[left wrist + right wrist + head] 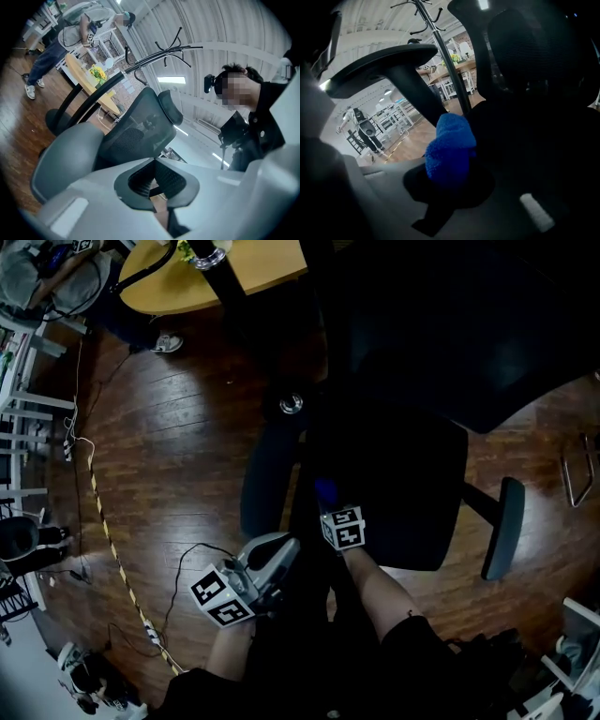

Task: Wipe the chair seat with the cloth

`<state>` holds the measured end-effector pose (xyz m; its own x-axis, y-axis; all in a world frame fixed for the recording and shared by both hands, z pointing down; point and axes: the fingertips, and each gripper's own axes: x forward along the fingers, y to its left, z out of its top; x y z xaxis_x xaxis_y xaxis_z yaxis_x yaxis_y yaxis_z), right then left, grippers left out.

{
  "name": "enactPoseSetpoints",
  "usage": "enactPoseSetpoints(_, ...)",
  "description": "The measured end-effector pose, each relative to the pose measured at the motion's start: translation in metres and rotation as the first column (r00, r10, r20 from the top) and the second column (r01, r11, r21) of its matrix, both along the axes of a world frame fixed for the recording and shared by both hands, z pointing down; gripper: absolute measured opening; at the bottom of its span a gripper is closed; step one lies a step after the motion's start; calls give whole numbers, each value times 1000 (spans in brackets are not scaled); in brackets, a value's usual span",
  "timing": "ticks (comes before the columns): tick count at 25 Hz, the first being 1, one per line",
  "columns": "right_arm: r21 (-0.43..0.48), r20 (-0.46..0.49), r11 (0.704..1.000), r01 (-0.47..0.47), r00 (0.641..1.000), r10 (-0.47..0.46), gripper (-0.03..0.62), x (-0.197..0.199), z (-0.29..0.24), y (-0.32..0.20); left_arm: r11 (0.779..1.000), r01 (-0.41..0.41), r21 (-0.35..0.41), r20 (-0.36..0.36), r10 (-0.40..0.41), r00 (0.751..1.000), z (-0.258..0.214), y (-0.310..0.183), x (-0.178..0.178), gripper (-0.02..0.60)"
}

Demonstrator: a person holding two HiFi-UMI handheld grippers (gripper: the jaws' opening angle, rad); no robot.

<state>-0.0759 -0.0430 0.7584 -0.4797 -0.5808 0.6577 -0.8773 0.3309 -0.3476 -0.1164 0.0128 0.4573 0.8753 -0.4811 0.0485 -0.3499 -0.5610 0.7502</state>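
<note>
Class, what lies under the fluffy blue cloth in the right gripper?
The black office chair seat lies beneath the fluffy blue cloth, which is clamped in the right gripper. Darkness hides whether they touch.

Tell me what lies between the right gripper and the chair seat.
Only the blue cloth, clamped in the jaws of the right gripper, just ahead of the dark chair seat; the right gripper view shows it best.
</note>
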Motion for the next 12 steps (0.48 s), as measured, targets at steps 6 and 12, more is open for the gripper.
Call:
enactPoseSetpoints(6, -8, -76, 996, -89, 993, 88, 35, 49, 8, 18, 999, -50, 8, -10, 50, 999, -5, 1, 14, 2)
enactPoseSetpoints(12, -34, -188, 974, -223, 959, 213, 35, 151, 19, 51, 992, -122, 13, -19, 122, 992, -7, 4, 40, 2)
